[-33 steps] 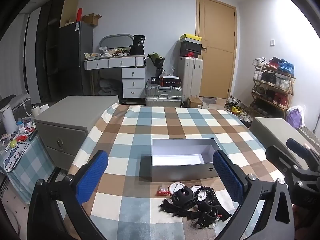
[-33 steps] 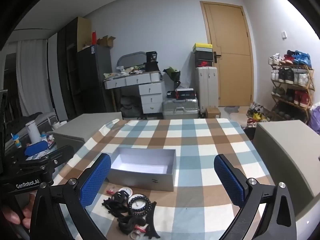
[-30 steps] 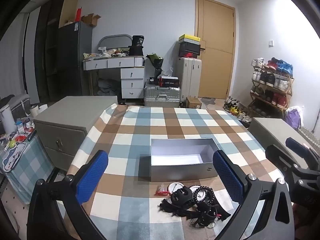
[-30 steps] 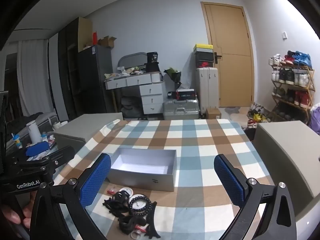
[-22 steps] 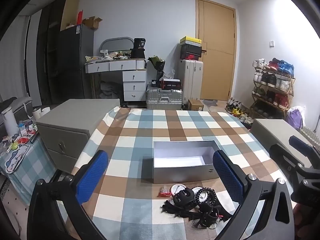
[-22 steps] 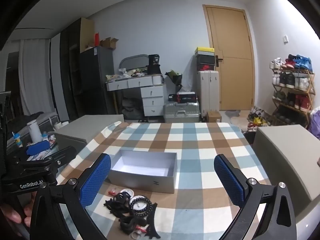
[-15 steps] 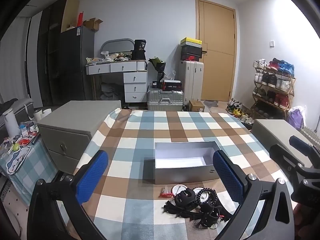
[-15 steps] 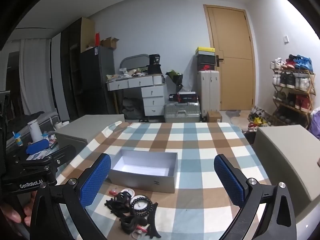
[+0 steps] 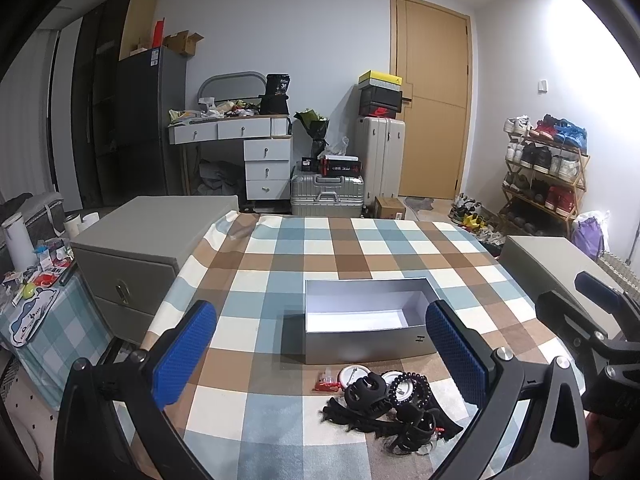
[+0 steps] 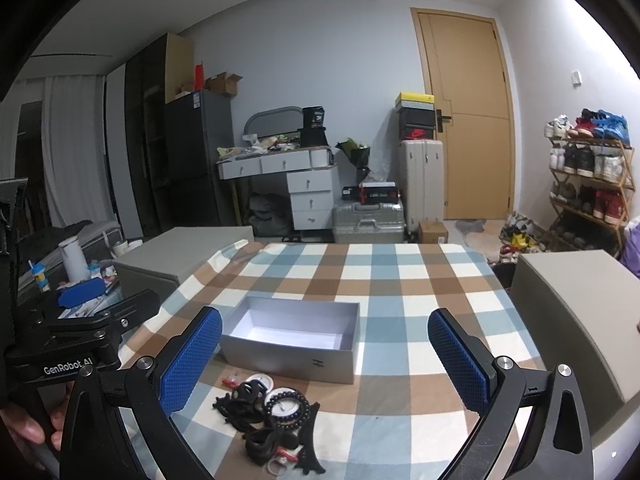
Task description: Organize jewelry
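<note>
Left gripper [image 9: 320, 354]: we find fingers spread, holding nothing.
Right gripper [image 10: 325, 354]: fingers spread, likewise.
Jewelry pile [image 9: 384, 408]: near the grey box [image 9: 366, 344], on the surface [image 9: 360, 248].

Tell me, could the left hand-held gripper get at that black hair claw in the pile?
Probably yes: the left hand-held gripper is open, and the black hair claw sits atop the pile, uncovered, in front of the silver box.

Pale grey walls enclose a cluttered room. A tan wooden door [image 9: 430, 100] stands at the back beside stacked silver suitcases [image 9: 328, 196], a white drawer unit [image 9: 266, 168] and a wooden shoe rack [image 9: 544, 172] along the right wall.
</note>
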`<state>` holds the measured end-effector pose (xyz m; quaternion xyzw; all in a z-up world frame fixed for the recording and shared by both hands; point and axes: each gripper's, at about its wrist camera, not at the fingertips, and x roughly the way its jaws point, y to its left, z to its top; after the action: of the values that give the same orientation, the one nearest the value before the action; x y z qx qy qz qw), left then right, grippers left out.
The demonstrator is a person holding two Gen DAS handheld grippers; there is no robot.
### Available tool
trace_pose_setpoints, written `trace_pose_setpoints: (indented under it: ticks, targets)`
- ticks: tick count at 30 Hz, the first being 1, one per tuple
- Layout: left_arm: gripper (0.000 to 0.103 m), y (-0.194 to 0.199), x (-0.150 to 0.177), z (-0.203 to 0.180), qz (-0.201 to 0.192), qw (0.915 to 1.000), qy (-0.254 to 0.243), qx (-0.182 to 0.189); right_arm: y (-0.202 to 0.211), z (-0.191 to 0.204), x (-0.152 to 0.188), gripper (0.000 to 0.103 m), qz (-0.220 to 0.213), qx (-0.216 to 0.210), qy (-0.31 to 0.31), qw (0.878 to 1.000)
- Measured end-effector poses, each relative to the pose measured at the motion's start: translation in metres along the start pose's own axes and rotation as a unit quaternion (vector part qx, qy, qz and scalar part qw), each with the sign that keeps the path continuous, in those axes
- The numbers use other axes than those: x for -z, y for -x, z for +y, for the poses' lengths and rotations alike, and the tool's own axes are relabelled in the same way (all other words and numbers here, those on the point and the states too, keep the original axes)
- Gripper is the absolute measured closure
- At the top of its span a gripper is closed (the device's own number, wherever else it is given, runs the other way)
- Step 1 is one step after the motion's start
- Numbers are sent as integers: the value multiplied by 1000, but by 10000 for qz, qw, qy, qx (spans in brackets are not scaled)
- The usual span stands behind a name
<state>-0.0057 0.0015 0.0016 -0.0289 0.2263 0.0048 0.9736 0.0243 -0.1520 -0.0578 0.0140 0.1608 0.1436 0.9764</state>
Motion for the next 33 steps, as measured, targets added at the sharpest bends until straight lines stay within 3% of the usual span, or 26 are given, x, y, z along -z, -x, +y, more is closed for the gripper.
trace_pose_setpoints:
  ticks: [33]
  targets:
    - [1, 1, 2, 0, 27, 9999, 59, -77, 8, -2, 5, 0, -18, -241, -65, 9997]
